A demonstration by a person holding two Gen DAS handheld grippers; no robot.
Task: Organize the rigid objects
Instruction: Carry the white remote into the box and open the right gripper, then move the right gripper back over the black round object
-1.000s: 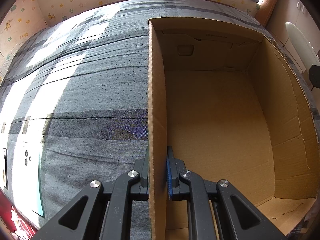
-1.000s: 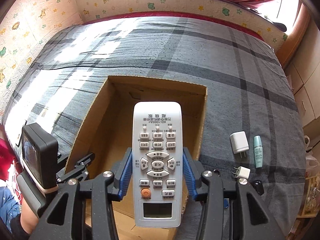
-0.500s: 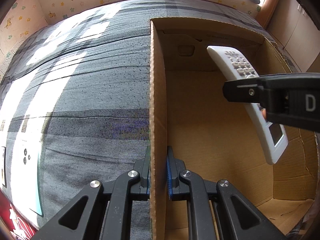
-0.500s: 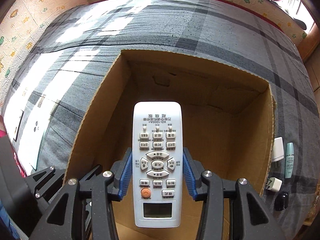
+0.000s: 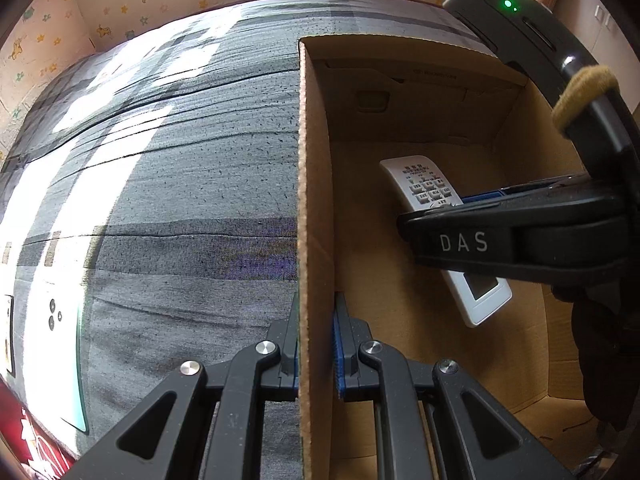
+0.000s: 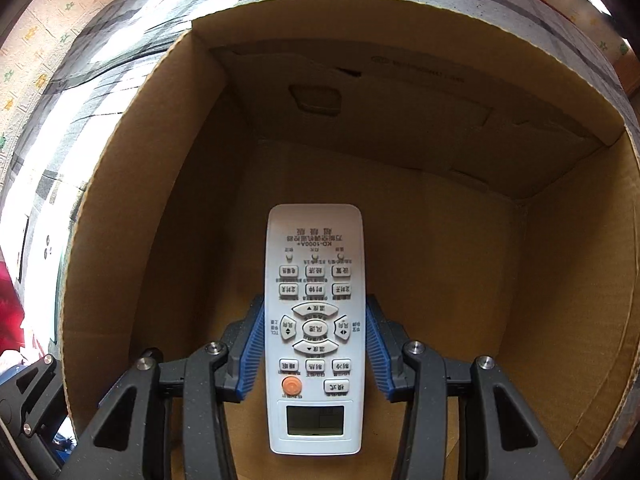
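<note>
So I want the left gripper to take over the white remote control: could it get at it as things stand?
Probably not: the left gripper is shut on the brown cardboard box wall, and the right gripper holds the white remote control.

The box (image 6: 120,200) is plain brown. The remote (image 6: 315,328) is white with an orange button; the bedspread (image 5: 180,200) is grey plaid.

My box (image 6: 120,208) stands open-topped, its floor bare around the remote (image 6: 315,328). Walls hem my right claw (image 6: 315,344) on every side. My left claw (image 5: 316,344) straddles the near wall, blocking that edge.
</note>
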